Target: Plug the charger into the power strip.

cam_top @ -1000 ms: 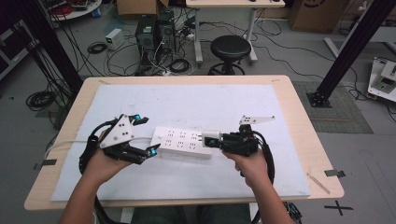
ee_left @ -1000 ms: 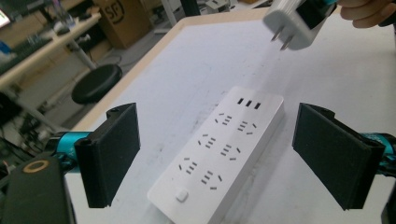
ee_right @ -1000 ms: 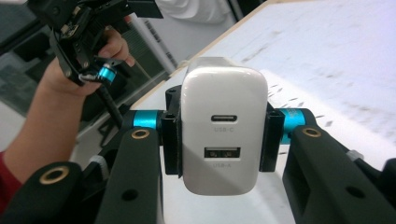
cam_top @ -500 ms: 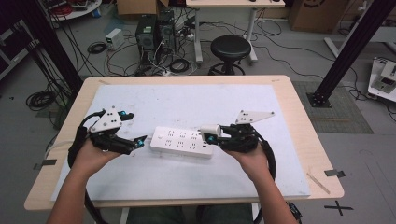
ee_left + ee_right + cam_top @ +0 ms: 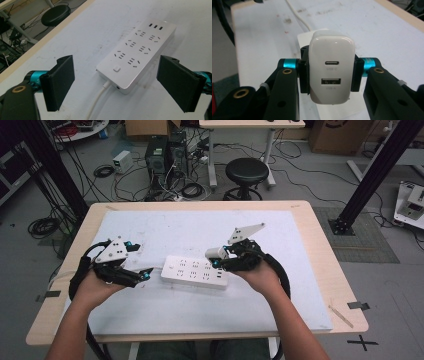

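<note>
A white power strip (image 5: 195, 271) lies flat on the white mat, its sockets facing up. In the left gripper view the power strip (image 5: 136, 56) has its switch and white cable (image 5: 97, 100) at the near end. My left gripper (image 5: 140, 260) stands open just left of that end, its jaws (image 5: 120, 82) wide apart with nothing between them. My right gripper (image 5: 217, 257) is shut on a white USB charger (image 5: 216, 253), raised over the strip's right part. In the right gripper view the charger (image 5: 332, 70) shows two USB ports, and both pads press its sides.
The mat (image 5: 200, 227) covers most of a wooden table (image 5: 325, 255). Beyond the far edge stand a black stool (image 5: 245, 172), computer towers (image 5: 162, 152) and floor cables. Black frame posts rise at both far sides. Tape marks sit near the table's right edge (image 5: 357, 305).
My right gripper has lifted the charger and carried it slightly left over the strip. My left gripper drew back left from the strip's end and sank a little.
</note>
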